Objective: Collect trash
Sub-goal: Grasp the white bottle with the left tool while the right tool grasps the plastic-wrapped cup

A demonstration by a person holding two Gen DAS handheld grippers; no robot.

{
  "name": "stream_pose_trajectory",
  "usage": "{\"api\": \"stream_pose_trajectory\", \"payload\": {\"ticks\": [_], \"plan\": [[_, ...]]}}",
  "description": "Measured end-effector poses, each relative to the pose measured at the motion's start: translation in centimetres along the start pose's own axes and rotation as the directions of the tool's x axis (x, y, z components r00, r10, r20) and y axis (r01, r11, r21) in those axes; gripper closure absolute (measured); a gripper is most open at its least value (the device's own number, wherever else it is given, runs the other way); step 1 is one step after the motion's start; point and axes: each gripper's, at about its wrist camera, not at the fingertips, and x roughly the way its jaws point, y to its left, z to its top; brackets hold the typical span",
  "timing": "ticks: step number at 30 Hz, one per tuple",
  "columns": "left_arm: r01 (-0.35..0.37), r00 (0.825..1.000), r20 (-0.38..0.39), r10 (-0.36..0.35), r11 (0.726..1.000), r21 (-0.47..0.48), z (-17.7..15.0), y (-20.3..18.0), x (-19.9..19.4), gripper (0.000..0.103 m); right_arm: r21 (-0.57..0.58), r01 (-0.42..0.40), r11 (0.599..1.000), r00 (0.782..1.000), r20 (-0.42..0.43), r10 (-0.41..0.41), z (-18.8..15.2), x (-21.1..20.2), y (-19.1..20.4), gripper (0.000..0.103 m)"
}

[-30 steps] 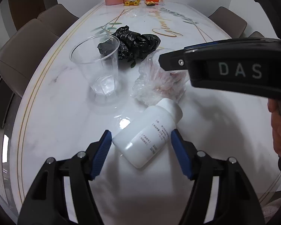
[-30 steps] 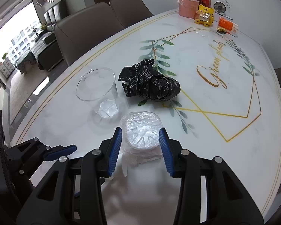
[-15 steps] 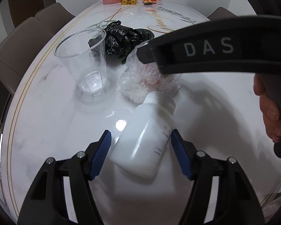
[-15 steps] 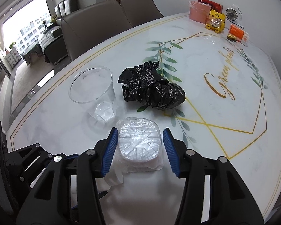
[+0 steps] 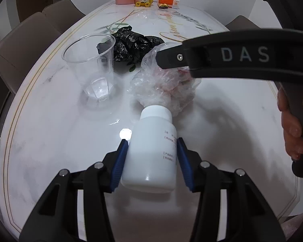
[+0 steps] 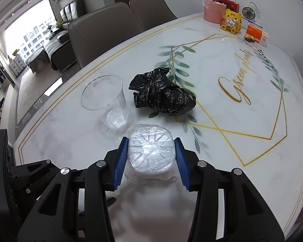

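At lower centre of each view, we close the left gripper (image 5: 152,157) on the white bottle (image 5: 151,151), its pads touching both sides, and the right gripper (image 6: 151,157) on the bagged tub (image 6: 150,151). We judge a square, mid-body grip best before lifting toward the black bag (image 6: 163,94), upper centre.

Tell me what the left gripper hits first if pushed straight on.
The left gripper, jaws closing around the white bottle, would probably drive it into the clear plastic bag by its cap; depth is unclear.
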Motion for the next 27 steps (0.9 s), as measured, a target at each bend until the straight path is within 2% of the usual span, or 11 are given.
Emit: {"api": "stream_pose_trajectory", "payload": {"ticks": [7,15,23,27], "plan": [[-0.049,0.999,0.014,0.05,0.998,-0.042,-0.4,-0.7,-2.1,0.054,-0.017,-0.009,1.0,1.0,0.011,0.009,-1.0,-2.6,0.3,0.059],[-0.119,0.992,0.031,0.124,0.986,-0.117,-1.9,-3.2,-4.9,0.054,-0.046,-0.041,0.998,0.999,0.012,0.042,-4.1,-6.2,0.2,0.059],[-0.189,0.977,0.058,0.205,0.959,-0.212,-3.9,-6.7,-7.6,0.054,-0.096,-0.087,0.992,0.996,0.023,0.089,-8.3,-10.6,-0.5,0.059],[-0.227,0.964,0.074,0.255,0.938,-0.263,-5.6,-8.9,-9.3,0.054,-0.135,-0.114,0.984,0.992,0.032,0.119,-10.5,-13.0,-1.0,0.059]]}}
